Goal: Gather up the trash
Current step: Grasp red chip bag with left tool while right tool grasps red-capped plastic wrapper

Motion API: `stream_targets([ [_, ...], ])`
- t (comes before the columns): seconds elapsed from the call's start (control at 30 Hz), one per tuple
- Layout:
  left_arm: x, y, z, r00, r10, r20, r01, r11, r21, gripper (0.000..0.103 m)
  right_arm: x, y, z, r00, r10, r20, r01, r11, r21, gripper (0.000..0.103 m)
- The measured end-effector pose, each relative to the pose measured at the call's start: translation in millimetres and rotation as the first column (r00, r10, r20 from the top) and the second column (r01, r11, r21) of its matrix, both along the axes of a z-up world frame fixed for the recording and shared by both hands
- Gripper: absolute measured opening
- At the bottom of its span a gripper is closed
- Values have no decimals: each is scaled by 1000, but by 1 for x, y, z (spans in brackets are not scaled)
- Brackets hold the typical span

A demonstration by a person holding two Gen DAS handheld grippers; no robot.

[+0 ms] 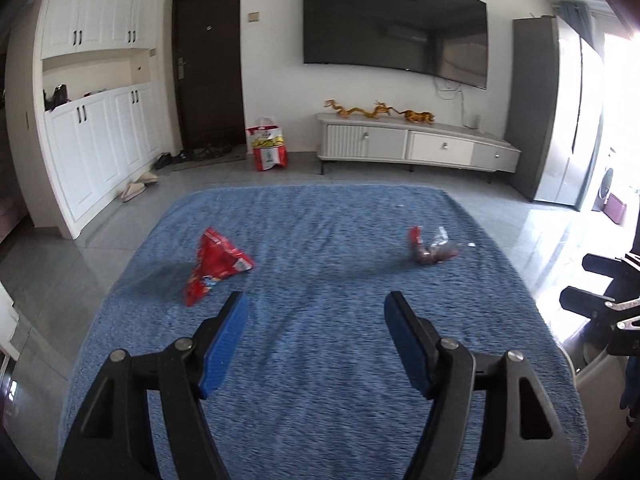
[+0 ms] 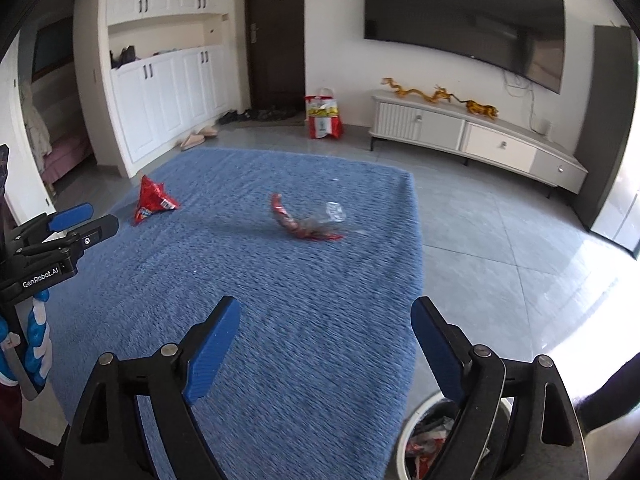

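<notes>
my left gripper (image 1: 316, 308) and my right gripper (image 2: 326, 314) both hang over the blue cloth (image 1: 320, 400) with jaws spread and nothing between them. a white bin (image 2: 416, 436) holding wrappers sits just under my right gripper. farther out on the cloth lie a red snack bag (image 1: 218, 266) and, well apart, a crumpled clear-and-red wrapper (image 1: 432, 248).

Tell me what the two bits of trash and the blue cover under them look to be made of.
Red snack bag: thin printed plastic film, glossy, sharply creased.
Second wrapper: part clear, part red plastic film, crumpled; the cloth shows through the clear part.
Blue cover: soft woven or terry-like cloth, matte, with a ribbed, fuzzy texture; the exact fibre is unclear.
</notes>
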State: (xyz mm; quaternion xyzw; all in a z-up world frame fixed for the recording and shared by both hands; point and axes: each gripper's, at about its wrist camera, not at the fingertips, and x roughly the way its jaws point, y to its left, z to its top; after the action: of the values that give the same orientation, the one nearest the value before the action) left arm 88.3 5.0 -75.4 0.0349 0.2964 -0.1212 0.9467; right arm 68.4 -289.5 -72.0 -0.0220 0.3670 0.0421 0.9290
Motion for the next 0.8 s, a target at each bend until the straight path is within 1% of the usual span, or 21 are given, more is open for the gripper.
stream_targets([
  [0.03, 3, 4, -2, 1000, 8, -3, -8, 1000, 0, 70, 4, 5, -1, 1000, 7, -3, -7, 1000, -3, 86],
  [0.1, 10, 12, -6, 1000, 27, -9, -27, 1000, -7, 75, 13, 14, -4, 1000, 25, -11, -25, 1000, -7, 87],
  [0.43, 36, 46, -24, 995, 96, -22, -97, 995, -9, 77, 54, 46, -25, 996, 82, -46, -83, 996, -23, 87],
  [0.63, 57, 72, -35, 990, 138, -25, -138, 990, 27, 78, 80, 53, -34, 994, 96, -56, -98, 995, -31, 87],
  [0.8, 77, 89, -37, 989, 149, -5, -149, 987, 56, 78, 104, 60, -40, 993, 105, -50, -108, 993, -45, 87],
])
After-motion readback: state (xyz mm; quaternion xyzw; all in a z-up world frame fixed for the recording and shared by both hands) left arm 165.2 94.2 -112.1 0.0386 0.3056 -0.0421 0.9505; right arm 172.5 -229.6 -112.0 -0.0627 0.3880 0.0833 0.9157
